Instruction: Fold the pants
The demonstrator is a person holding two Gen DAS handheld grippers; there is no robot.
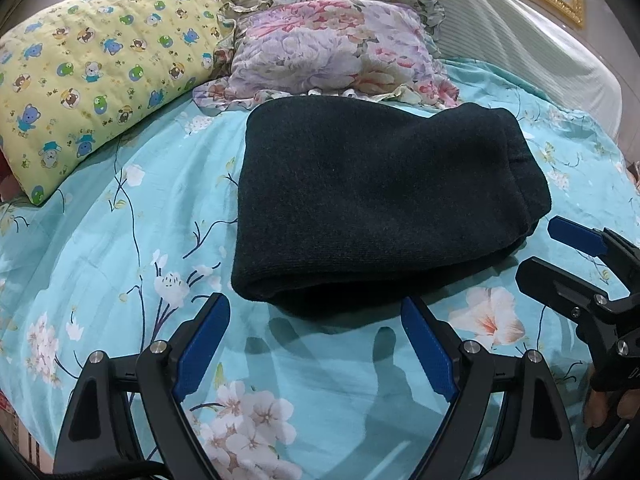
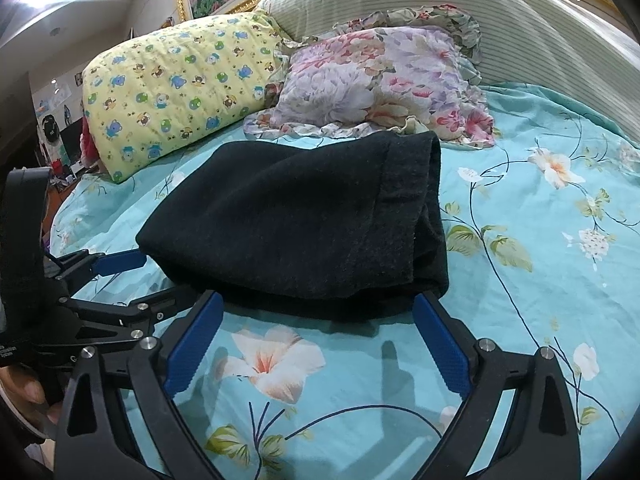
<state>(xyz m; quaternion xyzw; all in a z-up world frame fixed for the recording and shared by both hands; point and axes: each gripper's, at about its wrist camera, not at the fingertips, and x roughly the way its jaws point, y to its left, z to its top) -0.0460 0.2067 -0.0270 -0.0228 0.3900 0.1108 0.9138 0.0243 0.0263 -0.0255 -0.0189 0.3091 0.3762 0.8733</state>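
The dark pants lie folded into a thick rectangular bundle on the turquoise floral bedsheet. My left gripper is open and empty, just short of the bundle's near edge. My right gripper is open and empty too, at the near edge of the pants. The right gripper also shows in the left wrist view, beside the bundle's right end. The left gripper shows in the right wrist view, at the bundle's left corner.
A yellow bear-print pillow and a floral ruffled pillow lie behind the pants. A striped white pillow leans on the gold-framed headboard. The sheet stretches to the right of the bundle.
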